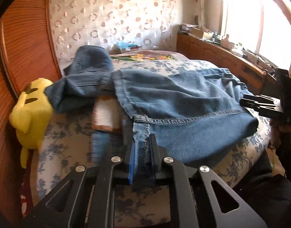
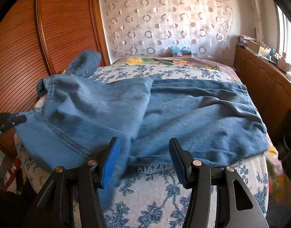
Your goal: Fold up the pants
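Only left view: yellow plush (image 1: 31, 112) | left tongs (image 1: 143, 152) pinch jeans (image 1: 183, 102) | right tongs (image 2: 144, 157) agape

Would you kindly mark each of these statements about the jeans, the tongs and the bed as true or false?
1. The left tongs are shut on a seam of the jeans. True.
2. The right tongs are clamped on the jeans. False: their pads stand apart, and the denim only brushes past one of them.
3. The jeans lie on a bedspread with a blue floral print. True.
4. A red plush toy sits beside the jeans. False: the plush toy is yellow.
5. The jeans are folded into a neat square. False: they lie rumpled, spread across the bed.
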A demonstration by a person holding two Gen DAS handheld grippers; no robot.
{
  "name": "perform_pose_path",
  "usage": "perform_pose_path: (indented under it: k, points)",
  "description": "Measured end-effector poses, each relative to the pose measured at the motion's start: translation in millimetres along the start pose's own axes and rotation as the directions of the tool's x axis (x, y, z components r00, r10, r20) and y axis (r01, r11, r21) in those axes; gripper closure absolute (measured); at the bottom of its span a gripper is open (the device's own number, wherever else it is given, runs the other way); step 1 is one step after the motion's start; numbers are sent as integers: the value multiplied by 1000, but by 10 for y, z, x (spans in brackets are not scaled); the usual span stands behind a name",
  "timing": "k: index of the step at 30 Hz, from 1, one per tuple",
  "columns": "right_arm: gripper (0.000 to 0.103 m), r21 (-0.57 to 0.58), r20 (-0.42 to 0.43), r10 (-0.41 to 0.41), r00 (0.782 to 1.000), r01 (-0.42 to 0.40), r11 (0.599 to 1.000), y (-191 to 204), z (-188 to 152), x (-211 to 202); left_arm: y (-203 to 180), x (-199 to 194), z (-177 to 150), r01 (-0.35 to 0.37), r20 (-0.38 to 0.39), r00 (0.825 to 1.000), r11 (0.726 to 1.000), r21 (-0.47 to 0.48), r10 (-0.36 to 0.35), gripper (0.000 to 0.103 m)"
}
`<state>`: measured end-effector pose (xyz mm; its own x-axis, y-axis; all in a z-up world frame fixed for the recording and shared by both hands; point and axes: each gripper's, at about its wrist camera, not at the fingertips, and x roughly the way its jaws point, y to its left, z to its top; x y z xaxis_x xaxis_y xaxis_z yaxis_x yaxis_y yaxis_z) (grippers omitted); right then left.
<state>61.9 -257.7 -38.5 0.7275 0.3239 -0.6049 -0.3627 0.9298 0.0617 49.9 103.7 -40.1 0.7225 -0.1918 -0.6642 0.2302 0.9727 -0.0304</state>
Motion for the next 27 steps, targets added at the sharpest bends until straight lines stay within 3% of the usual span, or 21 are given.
perform_pose_path:
  k: [6, 10, 11, 12, 27]
  points:
    - [48, 8, 0, -3, 1000, 3, 1000, -18, -20, -39, 152, 6, -1, 7, -24, 1000, 999, -46, -8, 84]
    - [48, 7, -4, -8, 1000, 8, 1000, -8, -52, -76, 116, -15, 57, 5, 0, 1000, 999, -47, -5, 67]
    - [48, 8, -4, -10, 1000, 11, 1000, 2, -50, -78, 111, -26, 76, 6, 9, 1000, 999, -47, -6, 57]
    - [48, 8, -3, -11, 1000, 11, 1000, -5, -57, -92, 115, -41, 95, 9, 18, 1000, 999, -49, -8, 55]
    - [48, 14, 5, -57, 998, 57, 998, -129, -97, -172, -524, 297, 561, 88, 31, 995, 993, 81, -90, 54]
